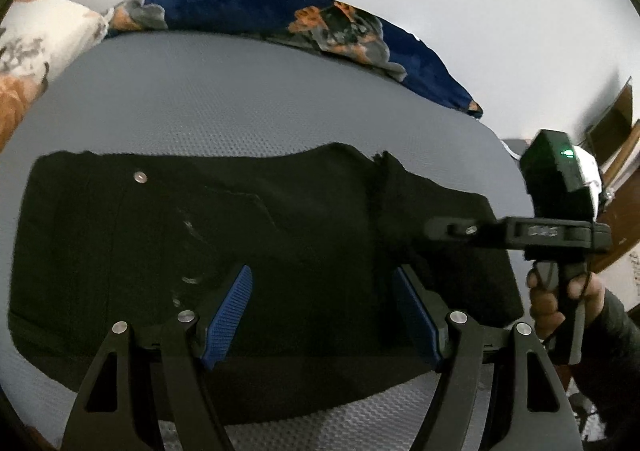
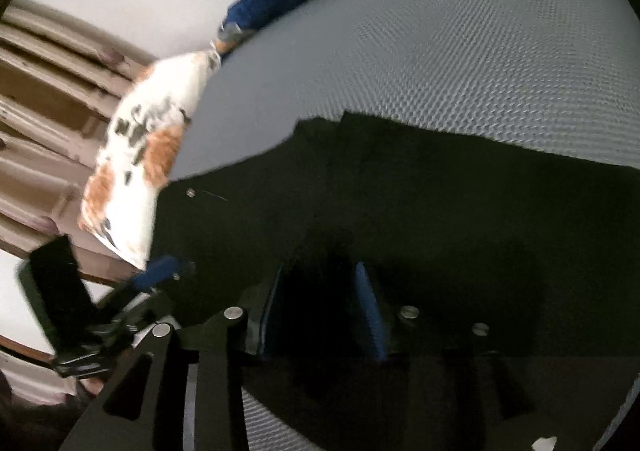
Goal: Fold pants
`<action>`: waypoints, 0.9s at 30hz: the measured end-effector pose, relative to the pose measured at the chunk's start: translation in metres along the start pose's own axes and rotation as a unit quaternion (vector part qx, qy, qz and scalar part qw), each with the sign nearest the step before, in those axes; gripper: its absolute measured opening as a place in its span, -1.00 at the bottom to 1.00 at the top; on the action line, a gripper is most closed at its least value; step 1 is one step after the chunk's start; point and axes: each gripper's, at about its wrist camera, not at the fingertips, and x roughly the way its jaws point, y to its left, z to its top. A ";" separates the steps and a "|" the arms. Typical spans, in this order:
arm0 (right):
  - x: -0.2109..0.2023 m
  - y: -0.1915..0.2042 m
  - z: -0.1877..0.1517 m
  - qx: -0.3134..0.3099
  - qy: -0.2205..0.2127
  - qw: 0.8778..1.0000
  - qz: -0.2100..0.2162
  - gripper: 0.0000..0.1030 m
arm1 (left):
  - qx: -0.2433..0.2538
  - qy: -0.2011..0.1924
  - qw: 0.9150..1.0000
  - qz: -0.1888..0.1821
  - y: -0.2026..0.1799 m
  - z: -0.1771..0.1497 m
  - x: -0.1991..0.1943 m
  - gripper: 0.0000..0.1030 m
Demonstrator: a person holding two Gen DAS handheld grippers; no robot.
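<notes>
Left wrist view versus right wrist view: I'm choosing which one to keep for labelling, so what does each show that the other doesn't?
Only the left wrist view shows the person's hand gripping the right gripper's handle, and that device's green light.

Only the right wrist view shows the brown wooden panelling beside the bed.

Both show the black pants on the grey mattress, the blue patterned blanket and the white-and-orange pillow.

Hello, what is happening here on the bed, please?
A person holds a gripper in each hand over black pants that lie folded on a grey mattress. The left gripper is open above the cloth and holds nothing. The right gripper is over the pants' other end, jaws apart, with no cloth visibly pinched.
</notes>
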 end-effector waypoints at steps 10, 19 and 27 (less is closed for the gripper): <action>-0.078 -0.025 -0.033 0.031 -0.089 0.995 -0.040 -0.07 | -0.074 0.090 0.988 -0.104 -0.014 0.007 0.036 0.40; -0.103 -0.053 -0.048 0.079 -0.136 0.987 -0.035 0.02 | -0.128 0.177 0.968 -0.126 -0.021 0.008 0.084 0.15; -0.099 -0.067 -0.049 0.094 -0.136 0.986 -0.020 0.03 | -0.159 0.204 0.953 -0.158 -0.022 -0.001 0.092 0.12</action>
